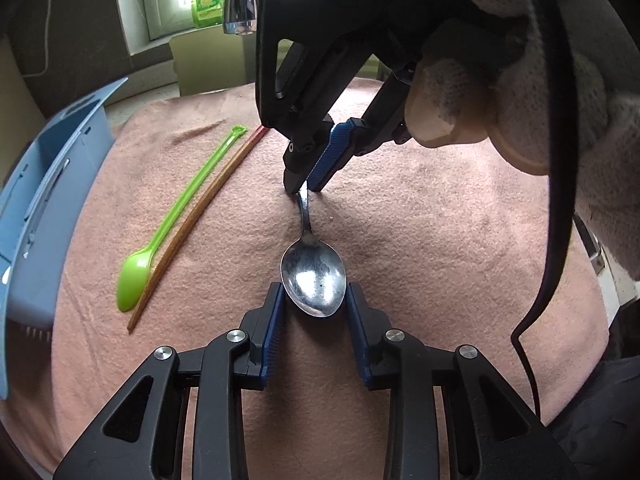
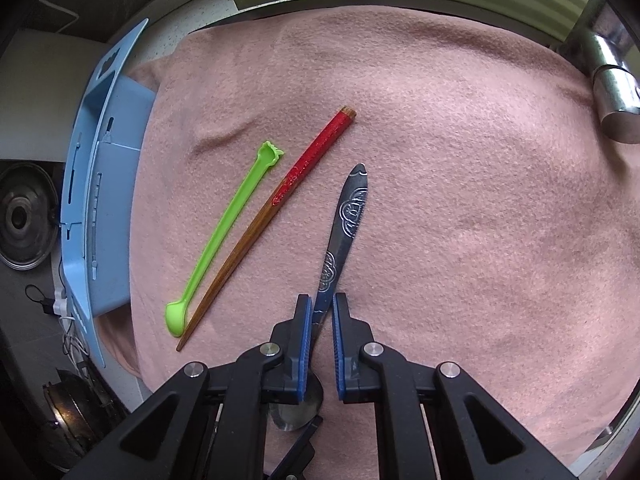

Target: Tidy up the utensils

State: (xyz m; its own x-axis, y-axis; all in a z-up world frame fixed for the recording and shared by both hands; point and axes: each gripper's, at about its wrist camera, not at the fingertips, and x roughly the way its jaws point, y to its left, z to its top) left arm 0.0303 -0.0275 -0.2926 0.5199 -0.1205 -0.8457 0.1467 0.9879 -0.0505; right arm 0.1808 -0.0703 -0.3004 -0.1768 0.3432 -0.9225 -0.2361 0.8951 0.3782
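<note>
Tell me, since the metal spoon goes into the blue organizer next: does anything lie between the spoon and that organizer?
Yes. The green plastic spoon and the red-tipped chopstick lie side by side on the pink cloth, between the metal spoon and the blue organizer. A low sideways move would cross them.

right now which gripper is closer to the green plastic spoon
Left. The left gripper sits at the metal spoon's bowl, level with the green plastic spoon's bowl. The right gripper straddles the metal handle further along, beyond the chopstick.
</note>
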